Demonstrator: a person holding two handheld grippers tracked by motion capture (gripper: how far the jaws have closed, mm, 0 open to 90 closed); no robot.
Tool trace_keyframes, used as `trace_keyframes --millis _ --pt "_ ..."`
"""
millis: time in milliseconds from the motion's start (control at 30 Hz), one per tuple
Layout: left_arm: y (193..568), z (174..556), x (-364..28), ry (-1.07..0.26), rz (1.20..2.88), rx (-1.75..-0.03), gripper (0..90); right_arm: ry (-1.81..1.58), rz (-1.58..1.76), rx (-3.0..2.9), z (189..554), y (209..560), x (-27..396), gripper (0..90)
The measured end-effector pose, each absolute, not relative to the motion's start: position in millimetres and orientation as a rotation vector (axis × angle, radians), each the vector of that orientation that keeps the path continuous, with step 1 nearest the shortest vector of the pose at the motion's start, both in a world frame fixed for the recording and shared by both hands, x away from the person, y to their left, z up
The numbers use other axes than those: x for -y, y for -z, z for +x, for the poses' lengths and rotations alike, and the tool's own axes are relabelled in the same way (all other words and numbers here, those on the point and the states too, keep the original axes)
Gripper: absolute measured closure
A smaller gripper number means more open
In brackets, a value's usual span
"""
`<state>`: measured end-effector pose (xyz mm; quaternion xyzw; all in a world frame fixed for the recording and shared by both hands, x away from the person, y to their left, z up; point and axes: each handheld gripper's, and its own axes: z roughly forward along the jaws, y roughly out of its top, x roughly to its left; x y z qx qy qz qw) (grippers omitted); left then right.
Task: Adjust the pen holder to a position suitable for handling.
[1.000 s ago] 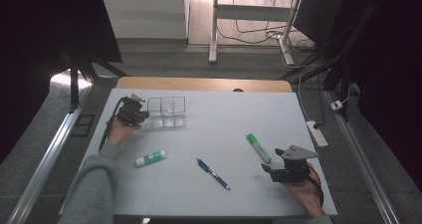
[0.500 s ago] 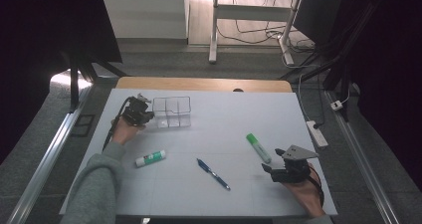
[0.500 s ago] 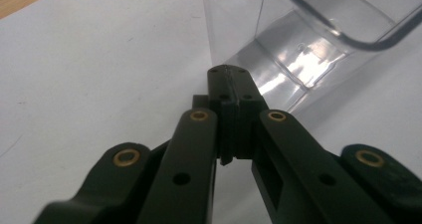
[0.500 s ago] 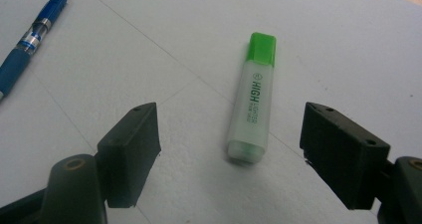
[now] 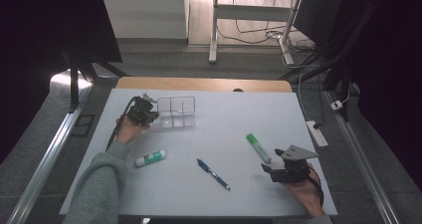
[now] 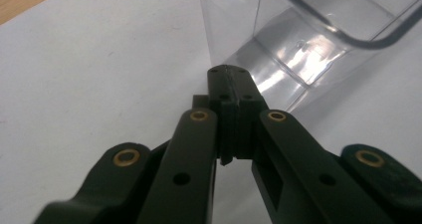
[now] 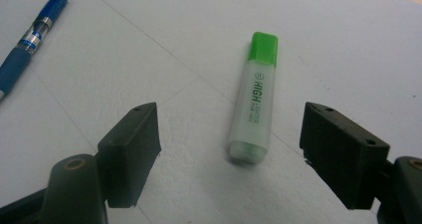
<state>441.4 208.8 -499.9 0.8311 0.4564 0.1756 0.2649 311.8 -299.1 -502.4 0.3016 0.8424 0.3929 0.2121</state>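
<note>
The left gripper (image 5: 149, 115) sat at the 10 o'clock part of the white table (image 5: 239, 114), its jaws pressed fully together with nothing between them. In the left gripper view, the closed tips (image 6: 230, 79) stood just beside the near wall of the clear plastic organiser (image 6: 308, 40); whether they touched it could not be told. In the high view, the organiser (image 5: 176, 112) lay at the gripper's 3 o'clock.

The right gripper (image 5: 272, 165) rested at the table's 4 o'clock, jaws spread wide and holding nothing. In the right gripper view, the green highlighter (image 7: 256, 97) lay flat on the table between and just ahead of the spread jaws (image 7: 244, 154), cap pointing toward 12 o'clock, clear of both pads. The blue pen (image 7: 30, 40) lay at 10 o'clock in that view, well apart. A glue stick (image 5: 150, 158) lay at the table's 8 o'clock.
</note>
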Motion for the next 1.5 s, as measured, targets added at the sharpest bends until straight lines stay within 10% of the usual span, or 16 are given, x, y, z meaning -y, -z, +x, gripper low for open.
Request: trace_keyframes --millis 1500 --pt "491 458 -156 -0.478 2.352 -1.123 88.7 -1.094 0.837 -2.348 313 504 299 24.1"
